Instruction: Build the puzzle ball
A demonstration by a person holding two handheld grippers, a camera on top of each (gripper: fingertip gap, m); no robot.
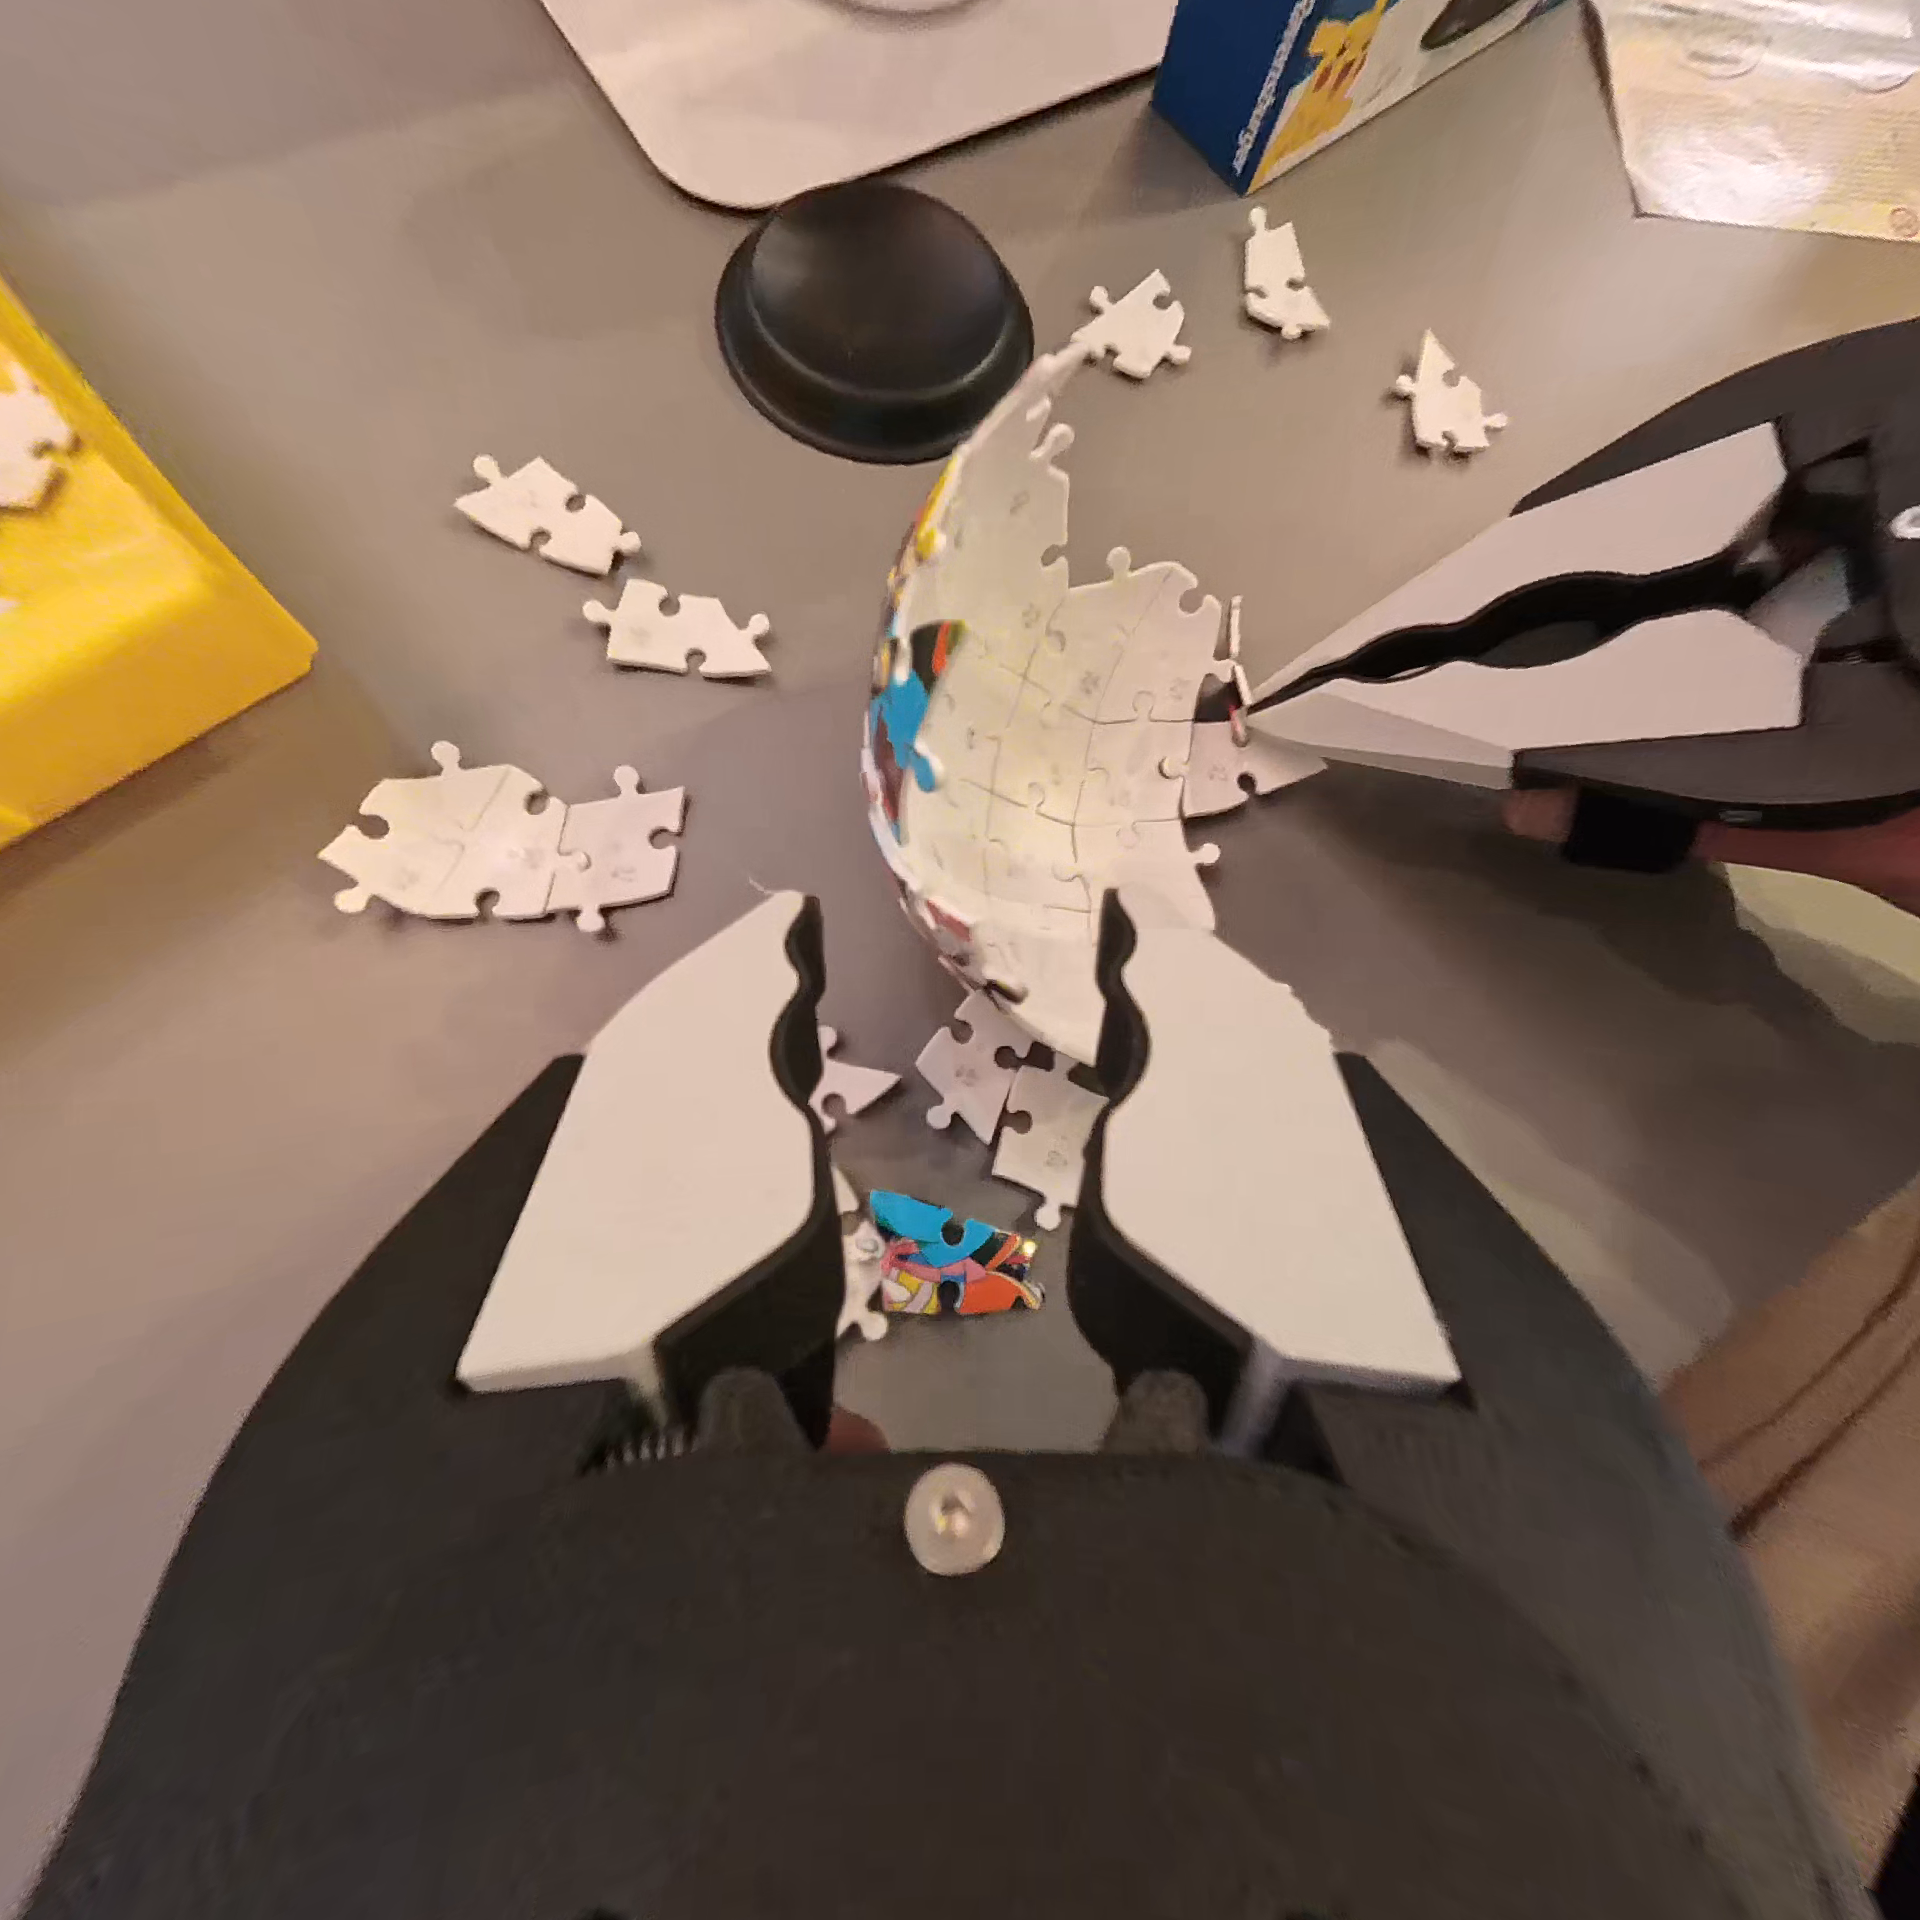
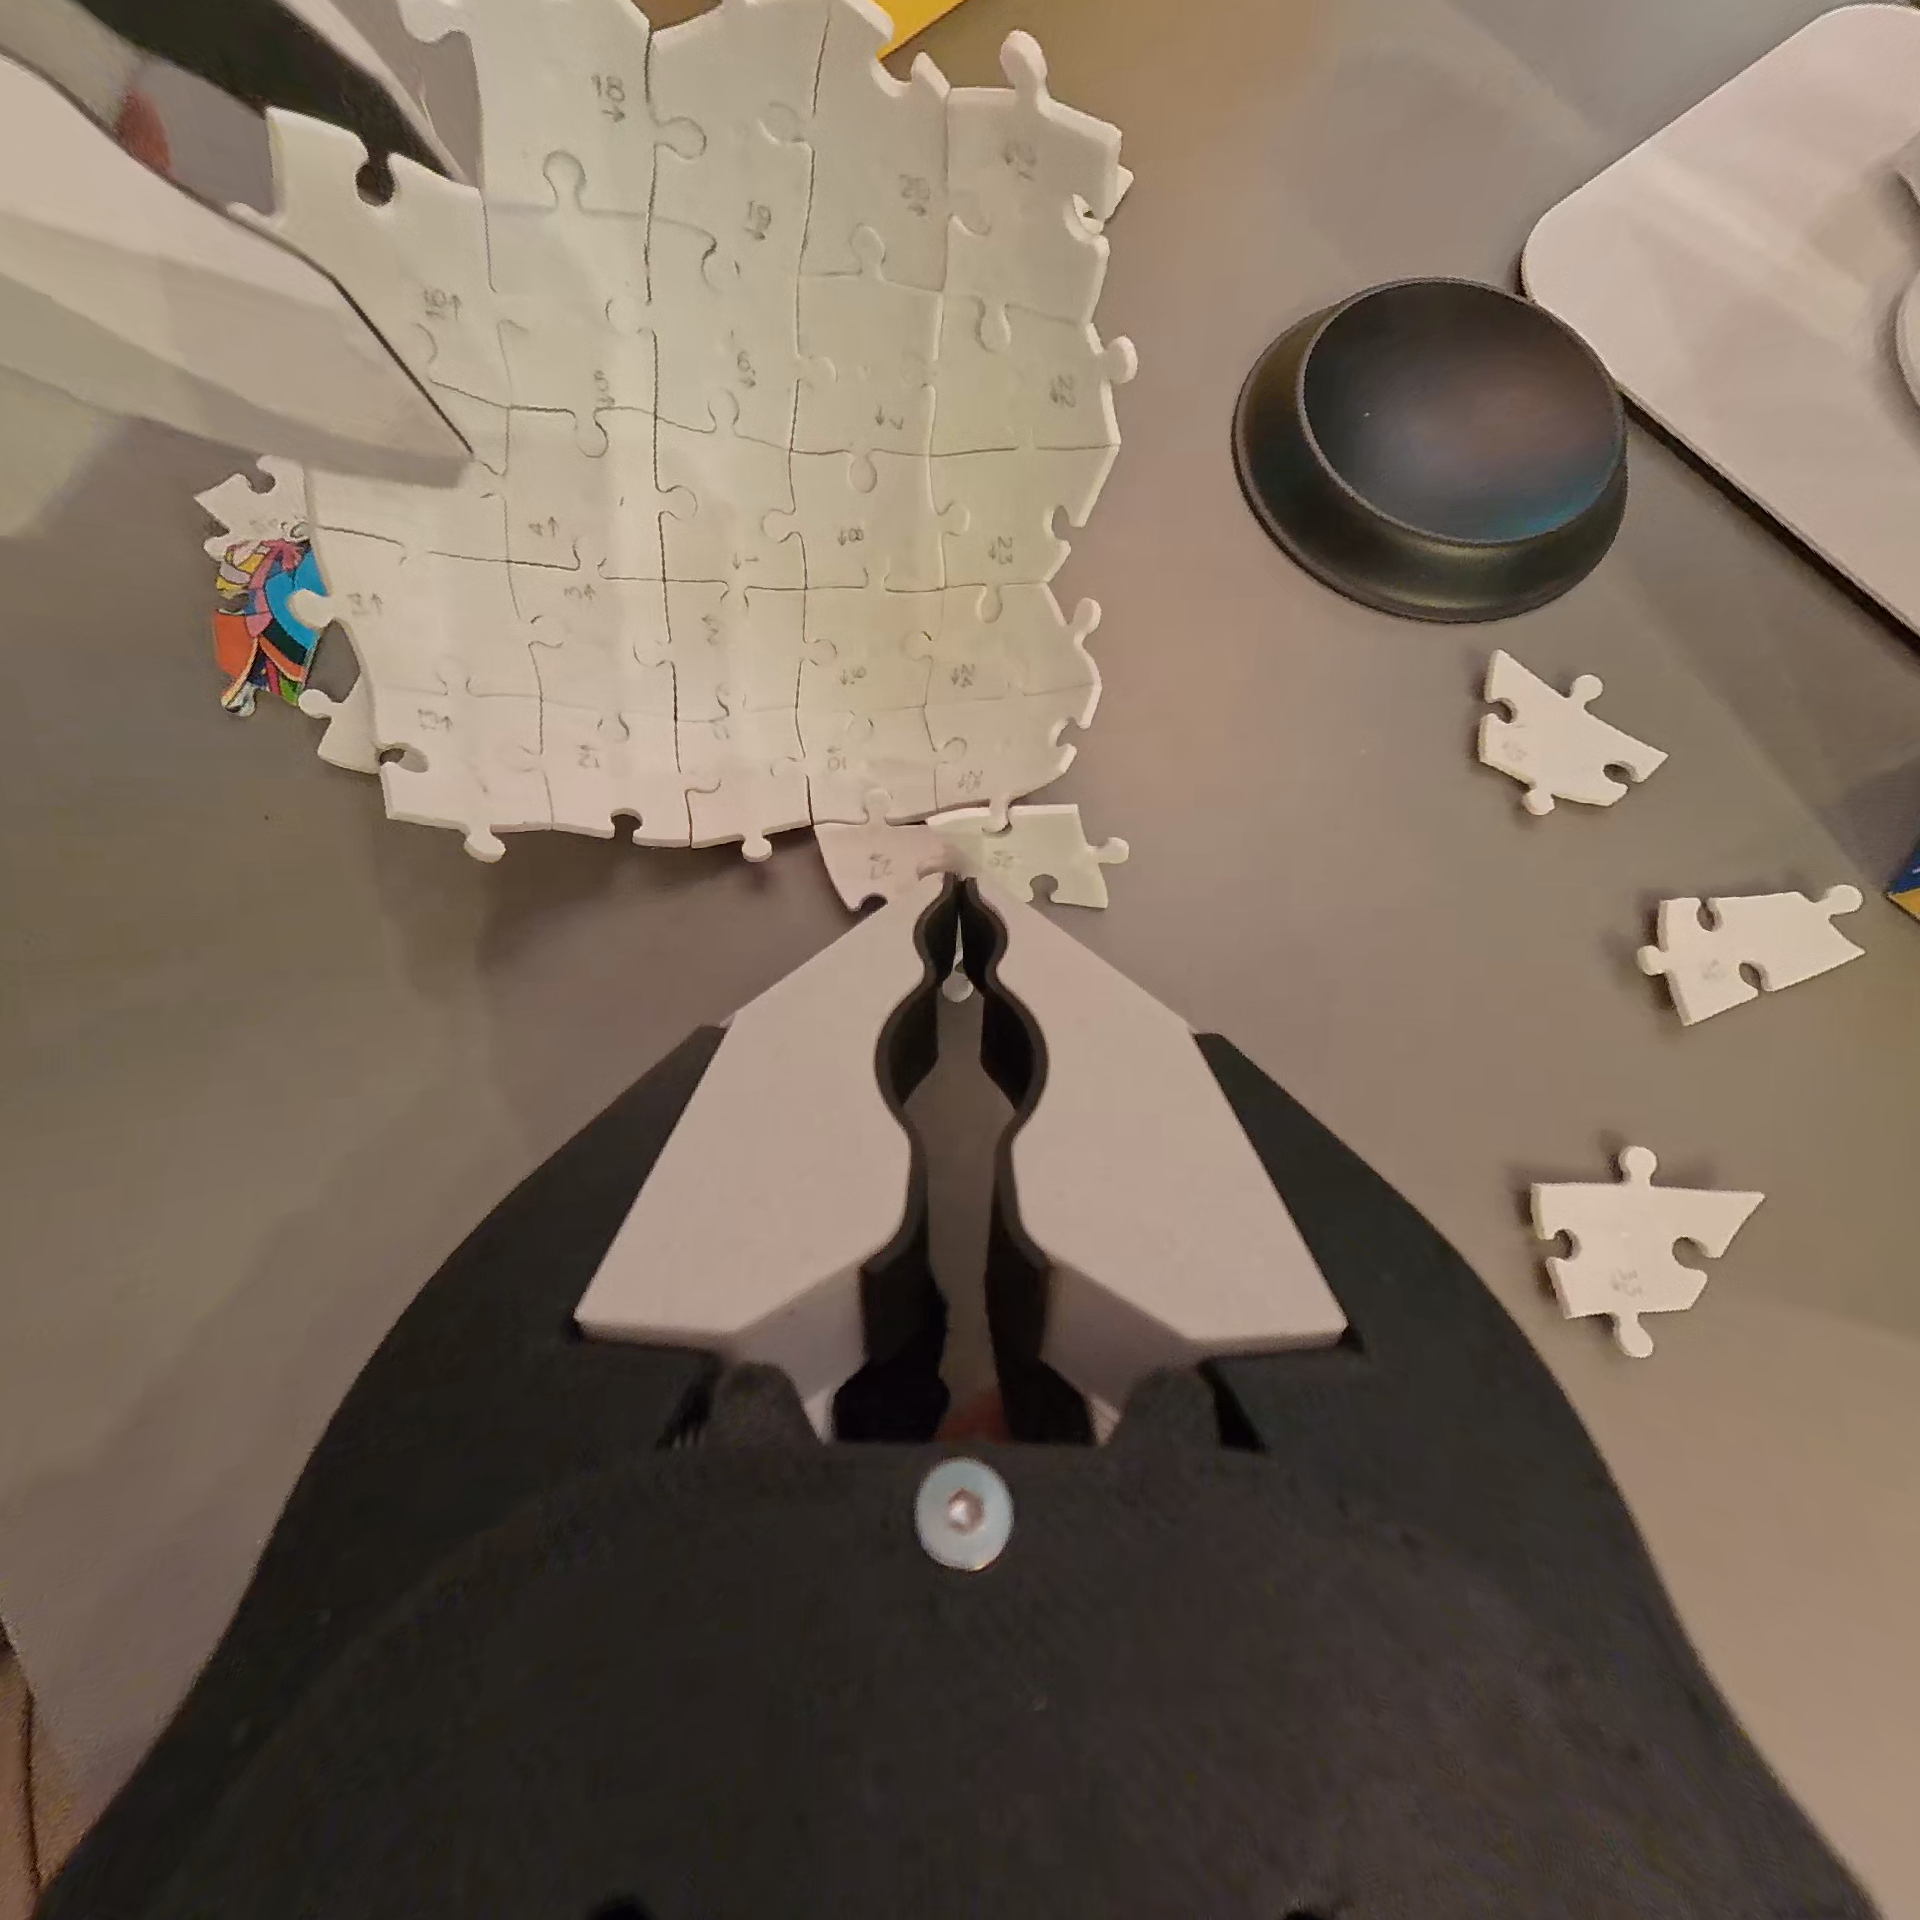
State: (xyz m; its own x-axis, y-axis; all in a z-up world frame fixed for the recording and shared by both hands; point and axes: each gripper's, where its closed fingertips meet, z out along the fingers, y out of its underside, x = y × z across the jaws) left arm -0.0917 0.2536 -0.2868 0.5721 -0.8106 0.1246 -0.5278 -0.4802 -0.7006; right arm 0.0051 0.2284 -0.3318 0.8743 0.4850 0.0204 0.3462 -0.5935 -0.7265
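Observation:
The part-built puzzle ball (image 1: 1049, 727) is a curved shell of joined pieces standing on edge, its white numbered inside (image 2: 727, 436) towards both cameras. My left gripper (image 1: 956, 935) is open, its jaws wide apart on either side of the shell's near edge; one of its fingers (image 2: 260, 322) lies over the shell in the right wrist view. My right gripper (image 2: 956, 894) is shut on a thin white puzzle piece (image 2: 954, 961) held edge-on against the shell's rim, and it also shows in the left wrist view (image 1: 1242, 707).
A black dome stand (image 1: 873, 322) (image 2: 1434, 457) sits on the grey table. Loose white pieces (image 1: 509, 842) (image 2: 1745, 951) lie scattered, with colourful face-up pieces (image 1: 956, 1257) close by. A yellow box (image 1: 104, 623), a blue box (image 1: 1330, 83) and a white mat (image 1: 831, 83) ring the area.

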